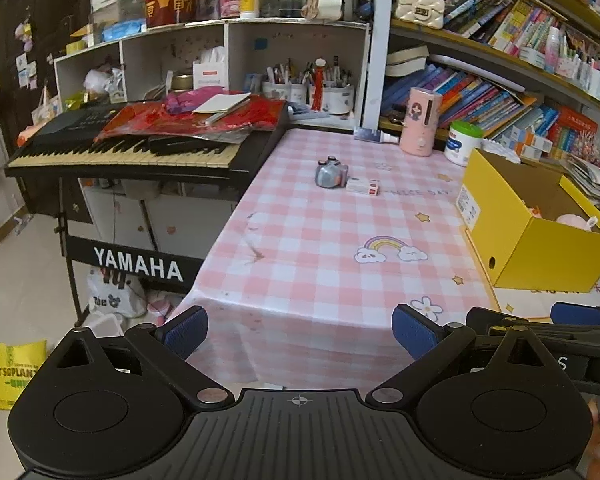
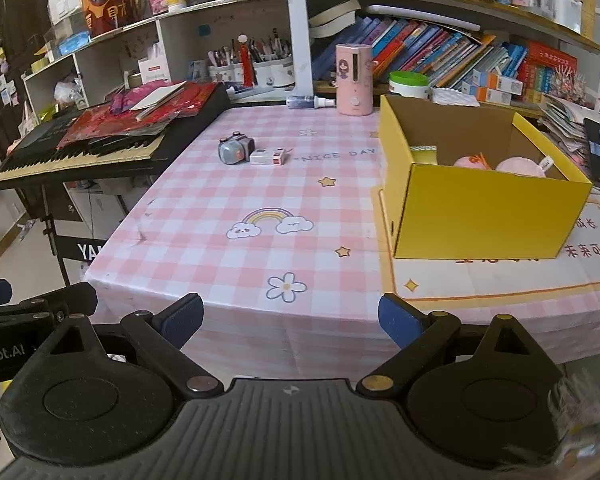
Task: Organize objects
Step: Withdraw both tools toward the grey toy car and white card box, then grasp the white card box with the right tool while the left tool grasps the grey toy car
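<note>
While both tongs, left (image 1: 300, 336) and right (image 2: 291, 320), gape empty, grey toy camera (image 2: 236, 149) touches small white box (image 2: 269, 156) on counter (image 2: 220, 208); yellow box (image 2: 480, 200) half-hides pink plush (image 2: 520, 168).

The left gripper (image 1: 300, 330) hangs wide open at the table's (image 1: 300, 280) near edge, a grey toy (image 1: 331, 173) touching a small box (image 1: 363, 186) far ahead, a yellow box (image 1: 540, 236) right.

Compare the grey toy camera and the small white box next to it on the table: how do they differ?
The grey toy camera is rounded and bulky, with knobs on top; the small white box is flat and rectangular. The toy camera stands taller, the box lies low on its side. The camera is grey with an orange spot; the box is white with a red end. Both sit side by side on the pink checked tablecloth, outside the yellow box, ungripped.
</note>
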`<control>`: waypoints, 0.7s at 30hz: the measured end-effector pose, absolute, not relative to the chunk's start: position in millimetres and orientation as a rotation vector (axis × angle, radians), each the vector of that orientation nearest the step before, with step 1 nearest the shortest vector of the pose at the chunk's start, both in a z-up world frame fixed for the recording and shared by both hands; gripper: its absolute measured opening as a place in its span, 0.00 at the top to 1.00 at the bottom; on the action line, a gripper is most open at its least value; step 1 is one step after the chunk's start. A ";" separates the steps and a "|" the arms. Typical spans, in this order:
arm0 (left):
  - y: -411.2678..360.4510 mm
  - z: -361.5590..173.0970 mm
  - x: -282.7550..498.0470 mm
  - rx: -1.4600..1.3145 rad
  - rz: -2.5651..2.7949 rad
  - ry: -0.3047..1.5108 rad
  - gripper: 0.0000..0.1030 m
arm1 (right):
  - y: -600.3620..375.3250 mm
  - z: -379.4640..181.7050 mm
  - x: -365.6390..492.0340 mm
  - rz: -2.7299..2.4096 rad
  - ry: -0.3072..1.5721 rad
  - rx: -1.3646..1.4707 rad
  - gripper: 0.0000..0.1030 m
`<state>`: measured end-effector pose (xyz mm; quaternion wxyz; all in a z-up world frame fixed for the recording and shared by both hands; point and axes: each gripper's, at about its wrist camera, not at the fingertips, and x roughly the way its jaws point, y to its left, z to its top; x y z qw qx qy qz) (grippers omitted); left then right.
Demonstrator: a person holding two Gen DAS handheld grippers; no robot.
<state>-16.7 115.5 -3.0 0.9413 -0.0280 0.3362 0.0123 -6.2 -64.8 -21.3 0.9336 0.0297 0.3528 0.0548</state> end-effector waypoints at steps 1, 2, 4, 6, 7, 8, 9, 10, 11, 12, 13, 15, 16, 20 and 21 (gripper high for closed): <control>116.2 -3.7 -14.9 -0.061 0.026 0.687 0.03 | -63.2 -21.2 -4.1 0.114 0.722 0.058 0.08; 117.1 -4.5 -12.7 -0.064 0.028 0.689 0.03 | -62.1 -21.5 -2.6 0.115 0.722 0.056 0.08; 118.1 -5.7 -8.4 -0.068 0.032 0.693 0.03 | -60.5 -22.3 2.5 0.118 0.725 0.053 0.08; 118.8 -7.0 -2.8 -0.074 0.038 0.695 0.03 | -59.5 -23.8 8.3 0.122 0.731 0.051 0.08; 119.5 -7.5 0.9 -0.077 0.041 0.694 0.03 | -58.7 -24.1 12.1 0.125 0.732 0.048 0.08; 119.9 -8.2 5.5 -0.079 0.044 0.695 0.03 | -58.1 -24.4 15.9 0.128 0.731 0.045 0.08; 121.0 -9.6 9.6 -0.081 0.047 0.697 0.03 | -57.5 -24.7 20.4 0.131 0.730 0.042 0.08; 121.7 -10.5 14.4 -0.083 0.049 0.701 0.03 | -57.0 -25.2 25.6 0.135 0.729 0.040 0.08; 122.1 -11.3 19.8 -0.084 0.053 0.705 0.03 | -56.3 -26.0 31.5 0.139 0.731 0.037 0.08; 122.5 -11.8 26.3 -0.088 0.057 0.708 0.03 | -55.2 -26.9 36.9 0.142 0.735 0.035 0.08; 122.7 -12.3 32.5 -0.093 0.061 0.711 0.03 | -54.6 -27.8 43.6 0.145 0.739 0.034 0.08; 123.3 -14.0 45.0 -0.104 0.067 0.715 0.03 | -54.5 -28.1 57.1 0.155 0.742 0.029 0.08; 122.7 -15.0 50.5 -0.109 0.070 0.718 0.03 | -54.5 -28.2 64.2 0.159 0.741 0.024 0.08; 118.4 -16.5 79.2 -0.114 0.086 0.730 0.03 | -57.3 -30.3 96.8 0.174 0.754 0.014 0.08; 117.0 -16.5 85.3 -0.114 0.091 0.731 0.03 | -58.2 -30.7 105.8 0.178 0.756 0.013 0.08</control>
